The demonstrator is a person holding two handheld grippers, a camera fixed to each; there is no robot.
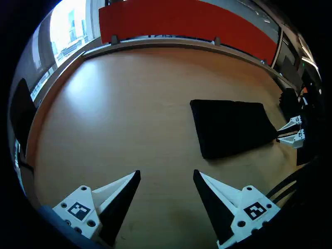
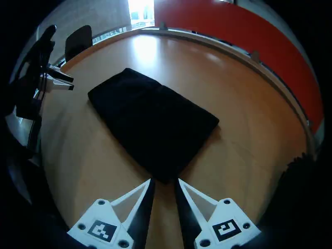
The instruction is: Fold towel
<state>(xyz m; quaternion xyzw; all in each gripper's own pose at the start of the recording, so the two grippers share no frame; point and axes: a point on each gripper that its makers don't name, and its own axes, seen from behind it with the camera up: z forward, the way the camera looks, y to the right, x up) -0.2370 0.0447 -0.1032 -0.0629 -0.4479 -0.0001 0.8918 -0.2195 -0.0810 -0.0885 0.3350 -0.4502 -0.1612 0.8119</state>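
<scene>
now right gripper (image 2: 164,180) at towel (image 2: 153,120) corner, left gripper (image 1: 166,171) agape

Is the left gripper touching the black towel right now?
Apart. In the left gripper view, the left gripper hangs open over bare table, with a wide stretch of wood between its fingertips and the towel.

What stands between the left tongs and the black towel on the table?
Nothing visible does. Only bare wooden table lies between the open left tongs and the towel. The right tongs sit at a corner on the towel's opposite side, out of that path.
</scene>
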